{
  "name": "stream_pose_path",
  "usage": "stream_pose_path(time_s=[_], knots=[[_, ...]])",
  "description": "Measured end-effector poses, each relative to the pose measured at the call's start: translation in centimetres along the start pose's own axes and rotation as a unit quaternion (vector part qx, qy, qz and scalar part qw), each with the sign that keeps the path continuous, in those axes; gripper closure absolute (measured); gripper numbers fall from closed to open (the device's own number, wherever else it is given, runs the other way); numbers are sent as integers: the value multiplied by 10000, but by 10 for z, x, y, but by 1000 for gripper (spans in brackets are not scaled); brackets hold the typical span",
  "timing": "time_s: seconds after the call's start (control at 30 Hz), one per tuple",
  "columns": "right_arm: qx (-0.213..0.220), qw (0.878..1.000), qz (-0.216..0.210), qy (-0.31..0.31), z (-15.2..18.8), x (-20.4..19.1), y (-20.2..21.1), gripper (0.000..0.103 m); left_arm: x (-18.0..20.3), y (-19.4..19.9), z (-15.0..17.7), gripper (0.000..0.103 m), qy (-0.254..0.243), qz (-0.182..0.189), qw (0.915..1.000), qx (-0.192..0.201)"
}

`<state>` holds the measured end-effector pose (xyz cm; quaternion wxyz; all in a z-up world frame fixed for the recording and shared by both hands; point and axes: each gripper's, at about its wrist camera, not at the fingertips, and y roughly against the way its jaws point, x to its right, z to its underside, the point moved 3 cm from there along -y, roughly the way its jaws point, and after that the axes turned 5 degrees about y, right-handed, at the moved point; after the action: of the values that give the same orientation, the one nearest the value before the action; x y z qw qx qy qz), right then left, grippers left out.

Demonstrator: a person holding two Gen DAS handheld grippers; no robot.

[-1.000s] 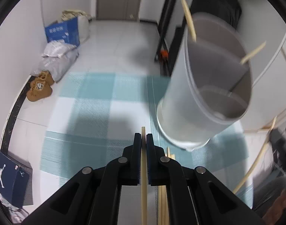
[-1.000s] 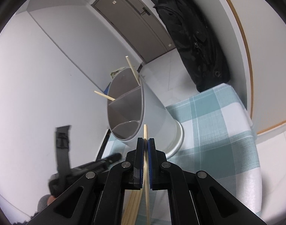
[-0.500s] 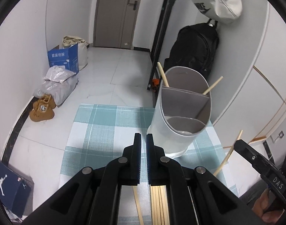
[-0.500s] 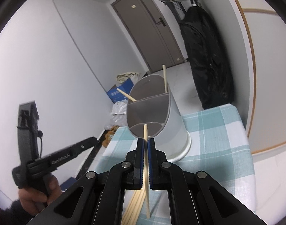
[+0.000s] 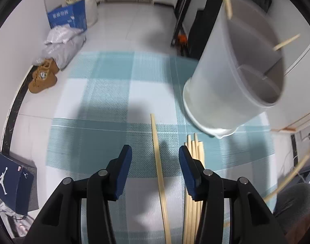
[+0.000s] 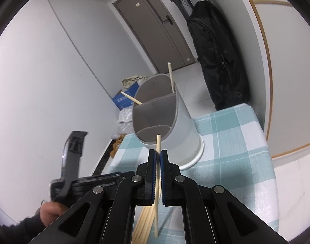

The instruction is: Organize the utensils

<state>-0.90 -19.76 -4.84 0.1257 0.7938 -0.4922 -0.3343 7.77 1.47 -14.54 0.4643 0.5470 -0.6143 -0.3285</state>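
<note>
A grey two-compartment utensil holder [image 5: 236,75] stands on a teal checked cloth [image 5: 106,93], with two chopsticks leaning in its far compartment [image 6: 171,77]. My left gripper [image 5: 155,152] is open, low over the cloth, with a single chopstick [image 5: 159,162] lying between its fingers. A bundle of chopsticks [image 5: 193,174] lies beside its right finger. My right gripper [image 6: 158,154] is shut on a chopstick [image 6: 158,142], its tip just in front of the holder [image 6: 165,126]. More chopsticks [image 6: 143,221] lie on the cloth below it.
The cloth covers a small table [image 6: 264,183] against a white wall. On the floor beyond lie brown shoes [image 5: 43,77], grey bags [image 5: 61,44], a blue box [image 5: 67,18] and a shoebox [image 5: 10,181]. A black backpack [image 6: 217,57] hangs at the right.
My left gripper let go of its chopstick, which now lies on the cloth, then dropped low again and opened wide. My right gripper, still holding its chopstick, shifted view a little by the holder.
</note>
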Motion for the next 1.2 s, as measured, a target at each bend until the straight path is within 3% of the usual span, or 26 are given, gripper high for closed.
stream_pose_path(time_s=[0.1,0.27,0.3,0.37,0.4,0.57,0.73,0.87,0.93,1.07,1.2], knots=[[-77,9999,-2,-108,1,8,-4,100,2,-19,-4,61,-99,-423,9987,-266],[-103,9996,-30,-277,-2,19,-6,100,11,-27,-10,62,-410,-751,9957,-367],[-113,9995,-28,-308,-3,21,-7,100,12,-27,-10,67,-438,-749,9956,-362],[-140,9992,-17,-367,-4,24,-9,100,11,-25,-11,91,-429,-715,9959,-358],[-140,9992,-15,-381,-5,25,-10,100,9,-24,-13,98,-390,-659,9964,-361],[-126,9990,12,-418,-6,28,-10,100,6,-20,-15,101,-149,-417,9987,-251],[-89,9991,57,-404,-4,26,-8,100,13,18,-15,101,-10,-67,9992,404],[-27,9994,78,-338,-2,22,-4,100,18,73,-6,101,-39,171,9920,1253],[26,9997,56,-238,-1,17,-1,100,21,90,0,101,-69,238,9887,1480],[129,9999,72,80,0,2,5,100,23,111,11,101,-131,354,9833,1780],[171,9992,105,333,1,-11,6,100,29,112,10,101,-247,377,9819,1838]])
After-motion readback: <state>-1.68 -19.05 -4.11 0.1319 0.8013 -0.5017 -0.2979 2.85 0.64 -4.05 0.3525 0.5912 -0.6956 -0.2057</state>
